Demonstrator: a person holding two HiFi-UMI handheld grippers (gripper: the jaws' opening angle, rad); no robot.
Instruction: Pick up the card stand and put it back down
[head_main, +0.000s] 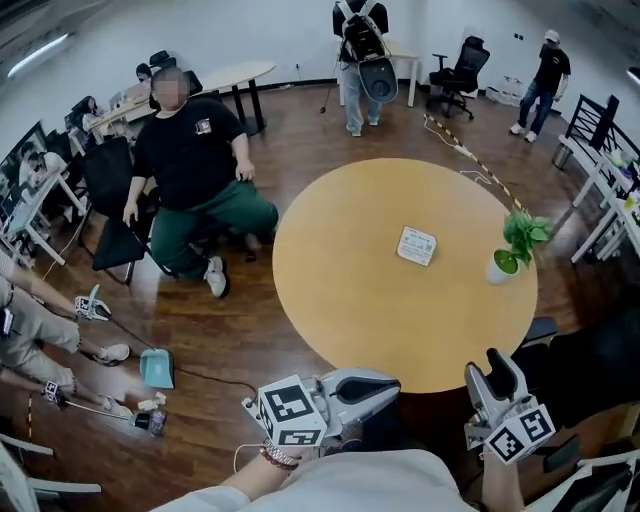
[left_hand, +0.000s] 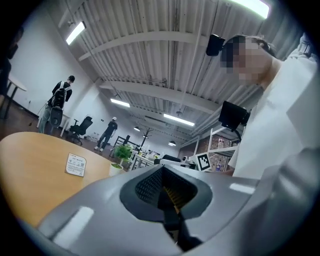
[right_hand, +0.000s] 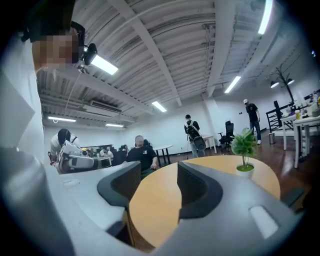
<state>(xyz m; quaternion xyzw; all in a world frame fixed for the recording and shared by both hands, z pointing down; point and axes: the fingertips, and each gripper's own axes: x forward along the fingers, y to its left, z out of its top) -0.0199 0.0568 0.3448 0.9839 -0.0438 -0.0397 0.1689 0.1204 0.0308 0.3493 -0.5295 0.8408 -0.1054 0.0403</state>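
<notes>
Card stand (head_main: 416, 245) resting on the round desk (head_main: 330, 300), right of centre, well apart from both grippers. Right gripper (head_main: 490, 368): jaws spread, empty; stand lies far-left of them. Left gripper (head_main: 392, 385): jaws pressed together, empty, no nearer.

The card stand (head_main: 417, 245) is a small white rectangle with rounded corners and fine print on its face. I see it resting on the round wooden table (head_main: 340, 300), near the table's middle, its face turned up toward me.
</notes>
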